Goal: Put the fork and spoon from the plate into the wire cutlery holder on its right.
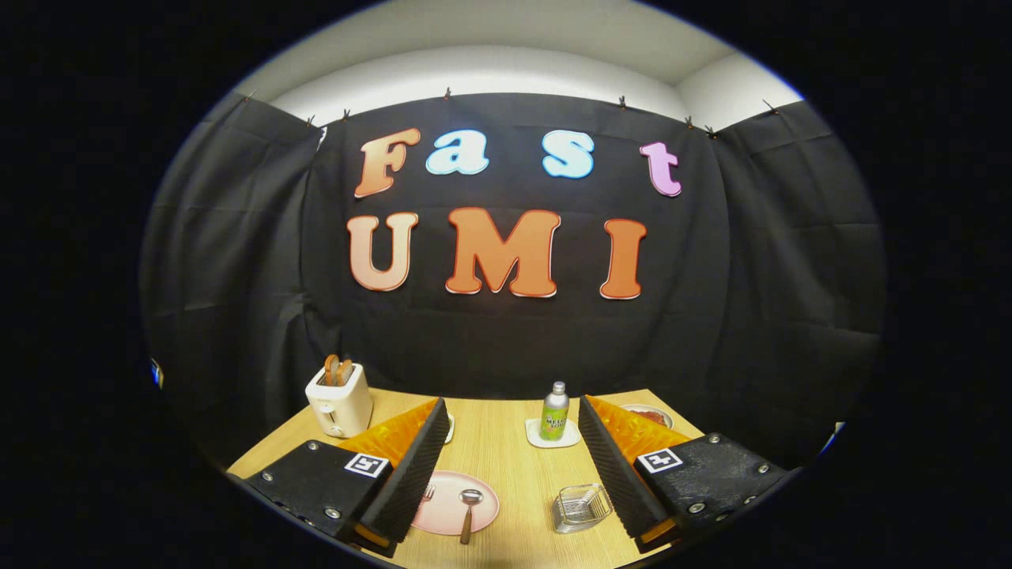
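Note:
A pink plate (449, 514) lies on the wooden table (506, 450), between my fingers and close to the left one. On it rests a spoon (470, 510) with a brown handle, bowl pointing away. Beside it the fork (428, 492) shows only its tines; the left finger hides the remainder. The wire cutlery holder (581, 507) stands to the plate's right, just inside the right finger, and looks empty. My gripper (512, 411) hovers above the table, open wide, with nothing between the black ribbed pads (411, 474).
A white toaster (341, 399) with toast in its slots stands at the back left. A green bottle (555, 412) on a white coaster sits at the back centre. A small dish (650, 413) peeks out behind the right finger. Black cloth walls the table.

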The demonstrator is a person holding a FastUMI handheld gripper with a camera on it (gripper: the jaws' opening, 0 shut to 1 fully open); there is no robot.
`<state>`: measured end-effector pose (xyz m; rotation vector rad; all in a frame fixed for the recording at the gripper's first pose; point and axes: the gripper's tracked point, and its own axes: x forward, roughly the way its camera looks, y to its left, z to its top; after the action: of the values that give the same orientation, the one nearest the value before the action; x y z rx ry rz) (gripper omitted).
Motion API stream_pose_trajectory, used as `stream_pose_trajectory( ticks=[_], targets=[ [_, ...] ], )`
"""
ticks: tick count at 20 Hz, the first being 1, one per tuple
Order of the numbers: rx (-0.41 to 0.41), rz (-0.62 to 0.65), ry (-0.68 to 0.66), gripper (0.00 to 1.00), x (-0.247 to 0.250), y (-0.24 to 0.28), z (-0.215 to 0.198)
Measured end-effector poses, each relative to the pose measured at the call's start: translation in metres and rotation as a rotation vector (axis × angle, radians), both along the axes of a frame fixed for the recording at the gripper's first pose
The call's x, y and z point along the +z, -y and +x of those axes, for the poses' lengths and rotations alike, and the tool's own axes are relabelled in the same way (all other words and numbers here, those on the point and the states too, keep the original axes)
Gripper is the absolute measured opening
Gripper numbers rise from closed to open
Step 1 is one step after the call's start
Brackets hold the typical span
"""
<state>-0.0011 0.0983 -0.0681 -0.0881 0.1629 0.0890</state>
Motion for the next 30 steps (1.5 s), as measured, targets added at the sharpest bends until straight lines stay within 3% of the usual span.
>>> stream_pose_trajectory(
  ticks=[9,22,30],
  targets=[
    [0.075,-0.044,-0.203,0.99,-0.112,-0.047,0.015],
    [0.087,-0.122,-0.484,0.96,-0.262,-0.064,0.027],
    [0.08,-0.171,-0.587,0.65,-0.312,-0.067,0.029]
  ],
)
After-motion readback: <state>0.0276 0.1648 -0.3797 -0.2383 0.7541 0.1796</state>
